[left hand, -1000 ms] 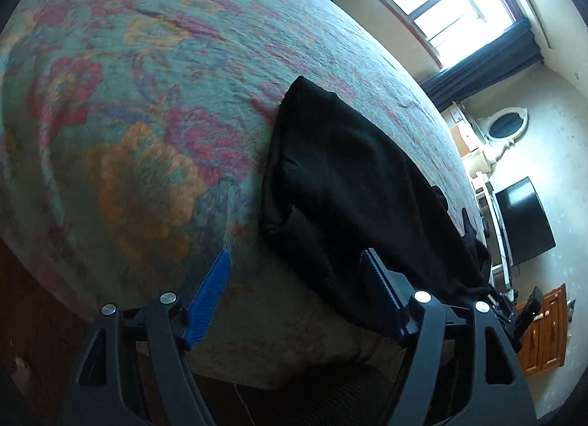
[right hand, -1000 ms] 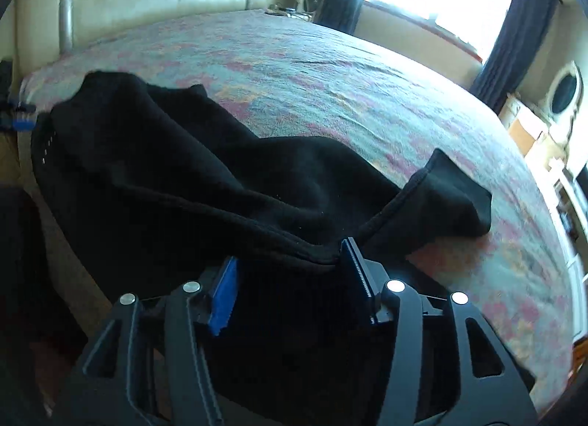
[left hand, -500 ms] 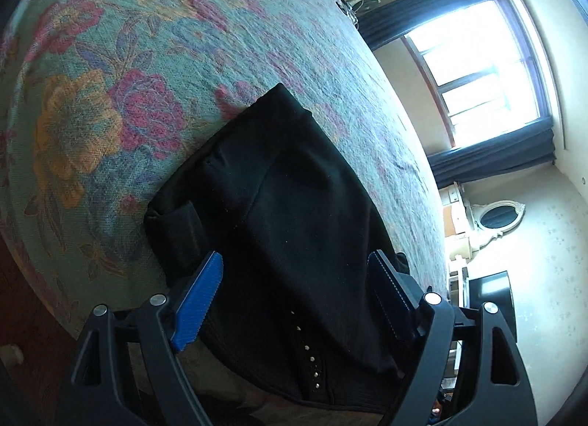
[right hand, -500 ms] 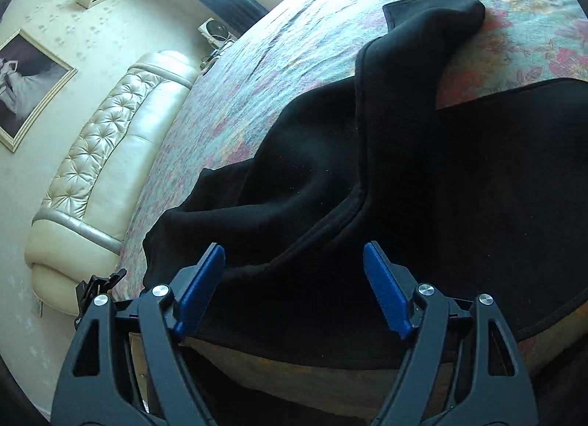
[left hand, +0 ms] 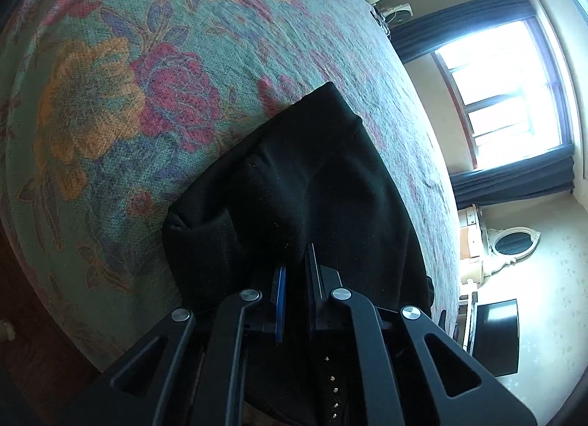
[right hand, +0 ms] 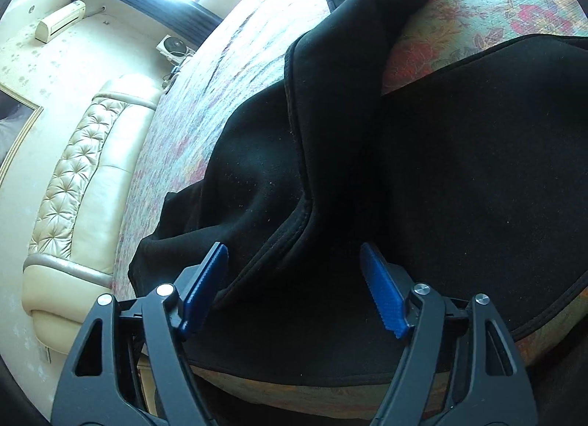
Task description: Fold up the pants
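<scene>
The black pants (left hand: 323, 198) are showing as soft, matt fleece-like cloth, lint-flecked, lying on a coarse woven floral bedspread (left hand: 110, 95). The left gripper (left hand: 294, 290) is looking like matt black plastic with shiny metal rivets; the right gripper (right hand: 294, 290) is wearing ridged blue pads (right hand: 384, 297) — dull, rubbery. Beyond the bedspread, a tufted cream headboard (right hand: 73, 183) is gleaming like leather — smooth, glossy.

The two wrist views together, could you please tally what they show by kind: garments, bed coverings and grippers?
Garments: 1, the black fabric pants, spread on the bed.
Bed coverings: 1, the floral woven bedspread under them.
Grippers: 2, the left gripper shut on the pants, and the right gripper open over them.
Total: 4
</scene>
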The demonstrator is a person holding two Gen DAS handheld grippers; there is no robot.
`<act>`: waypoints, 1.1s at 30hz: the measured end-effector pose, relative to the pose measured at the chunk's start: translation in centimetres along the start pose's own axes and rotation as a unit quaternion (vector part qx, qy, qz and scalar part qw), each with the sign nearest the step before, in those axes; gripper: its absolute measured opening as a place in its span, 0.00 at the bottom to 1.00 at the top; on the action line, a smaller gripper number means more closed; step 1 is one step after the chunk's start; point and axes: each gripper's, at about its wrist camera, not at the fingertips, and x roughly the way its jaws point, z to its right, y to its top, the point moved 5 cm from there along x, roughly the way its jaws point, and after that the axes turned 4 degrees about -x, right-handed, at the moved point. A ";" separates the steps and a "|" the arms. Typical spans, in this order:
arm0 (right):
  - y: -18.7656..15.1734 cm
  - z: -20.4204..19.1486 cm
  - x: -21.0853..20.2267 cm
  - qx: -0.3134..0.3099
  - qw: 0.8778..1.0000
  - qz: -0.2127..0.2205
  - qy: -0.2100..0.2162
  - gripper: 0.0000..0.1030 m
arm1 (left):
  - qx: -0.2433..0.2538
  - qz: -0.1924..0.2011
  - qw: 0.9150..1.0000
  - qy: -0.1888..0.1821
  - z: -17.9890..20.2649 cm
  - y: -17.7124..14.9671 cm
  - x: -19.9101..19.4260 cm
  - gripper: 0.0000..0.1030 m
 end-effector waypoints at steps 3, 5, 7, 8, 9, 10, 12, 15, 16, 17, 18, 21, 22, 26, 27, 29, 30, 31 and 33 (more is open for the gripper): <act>0.4 0.4 0.6 0.004 1.000 -0.005 -0.004 0.23 | -0.007 -0.002 1.000 -0.009 -0.1 0.2 -0.1 0.07; 0.4 0.7 0.7 0.014 1.000 -0.008 0.003 0.20 | -0.013 -0.003 1.000 -0.018 -0.1 0.2 -0.3 0.07; 0.3 0.9 0.2 0.022 1.000 -0.001 0.013 0.17 | -0.015 -0.001 1.000 -0.027 -0.1 0.3 -0.9 0.07; 0.3 0.6 -0.3 0.020 1.000 0.007 0.018 0.17 | -0.013 0.001 0.999 -0.033 -1.0 0.3 -2.2 0.07; 0.3 0.4 -0.9 0.017 0.999 0.015 0.025 0.17 | -0.011 0.003 0.999 -0.037 -0.7 0.3 -2.6 0.07; 0.4 0.1 -1.5 0.011 0.999 0.022 0.029 0.17 | -0.009 0.004 0.999 -0.043 -0.4 0.4 -3.1 0.07; 0.3 -0.5 -2.7 0.003 0.999 0.032 0.039 0.16 | -0.001 0.007 0.999 -0.049 0.0 0.4 -4.1 0.07; -0.3 -0.4 -4.2 0.005 0.998 0.035 0.056 0.16 | 0.005 0.011 0.998 -0.056 -0.2 0.1 -5.6 0.07; -0.6 -0.2 -4.5 0.006 0.998 0.034 0.060 0.15 | 0.006 0.010 0.998 -0.056 -0.6 0.0 -6.0 0.07; -1.0 -0.1 -4.8 0.004 0.998 0.031 0.061 0.15 | 0.007 0.008 0.998 -0.054 -0.9 -0.1 -6.3 0.07; -1.4 0.3 -5.0 0.002 0.998 0.029 0.061 0.15 | 0.008 0.007 0.999 -0.049 -1.3 -0.2 -6.4 0.07; -2.5 1.0 -5.2 0.006 0.998 0.018 0.053 0.05 | -0.007 -0.005 0.999 -0.038 -2.9 -0.4 -6.1 0.07; -2.8 1.4 -5.2 0.004 0.999 0.016 0.048 0.01 | -0.015 -0.008 0.999 -0.035 -3.5 -0.4 -6.0 0.07; -3.0 2.5 -4.6 0.014 0.999 -0.001 0.033 0.01 | -0.012 -0.019 1.000 -0.020 -4.7 -0.9 -5.3 0.07; -3.0 2.7 -4.5 0.022 0.999 -0.006 0.035 0.04 | -0.006 -0.019 1.000 -0.016 -4.7 -1.0 -5.2 0.07; -2.5 2.6 -5.0 0.018 0.999 -0.001 0.030 0.06 | 0.007 -0.015 1.000 -0.013 -4.4 -1.0 -5.3 0.10; -2.0 2.2 -5.5 0.007 1.000 0.006 0.025 0.15 | 0.017 -0.014 1.000 -0.008 -4.1 -1.0 -5.6 0.10; -1.3 1.7 -6.2 -0.007 1.000 0.019 0.021 0.24 | 0.030 -0.011 0.999 -0.003 -3.9 -1.1 -5.9 0.10; 0.6 0.8 -7.8 -0.034 0.998 0.047 0.001 0.50 | 0.061 0.003 0.998 0.022 -3.6 -1.3 -7.1 0.11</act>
